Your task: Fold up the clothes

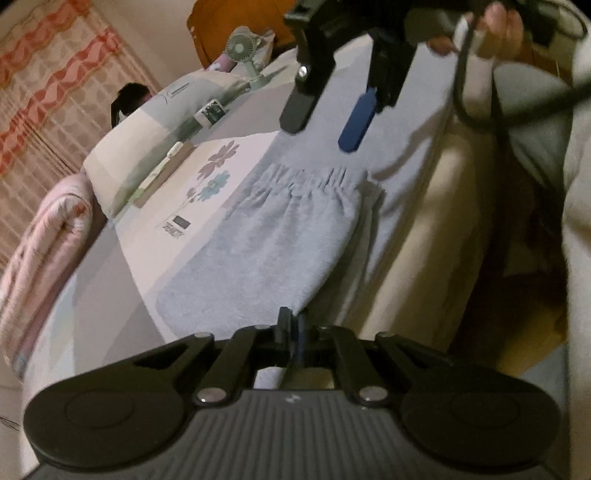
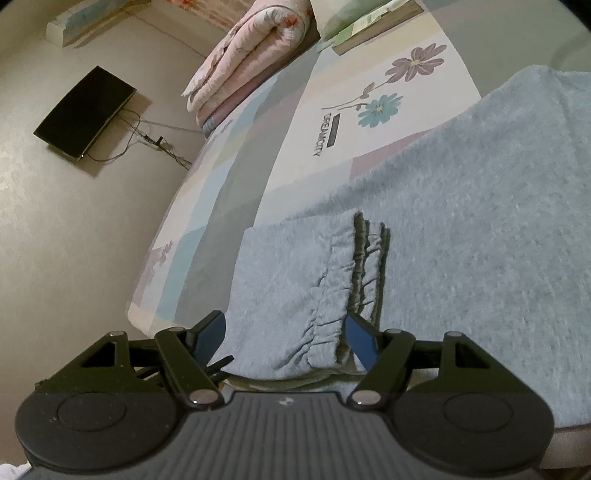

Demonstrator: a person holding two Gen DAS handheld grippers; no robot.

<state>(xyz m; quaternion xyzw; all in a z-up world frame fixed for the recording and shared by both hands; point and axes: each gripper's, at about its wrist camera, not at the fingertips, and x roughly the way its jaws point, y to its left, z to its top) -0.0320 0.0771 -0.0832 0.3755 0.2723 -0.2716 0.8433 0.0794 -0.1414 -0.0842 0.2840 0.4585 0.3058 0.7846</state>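
Observation:
Grey sweatpants [image 1: 266,251] lie folded on the flowered bed sheet [image 2: 280,155], one leg laid back so its elastic cuff [image 2: 332,291] rests on the rest of the garment. At the bottom of the left wrist view my left gripper [image 1: 292,323] has its fingers pressed together on the near folded edge of the grey cloth. My right gripper [image 2: 286,334] stands open with the gathered cuff between its blue pads [image 2: 360,341], which do not press on it. In the left wrist view the right gripper [image 1: 325,122] hangs open above the cuff [image 1: 306,177].
A person's hand [image 1: 498,29] and cable sit top right, with beige-clad legs [image 1: 443,229] beside the bed. A rolled pink quilt [image 2: 251,48], pillows [image 1: 155,122] and a small fan [image 1: 242,48] lie at the bed's far end. A black flat device [image 2: 85,110] with wires lies on the floor.

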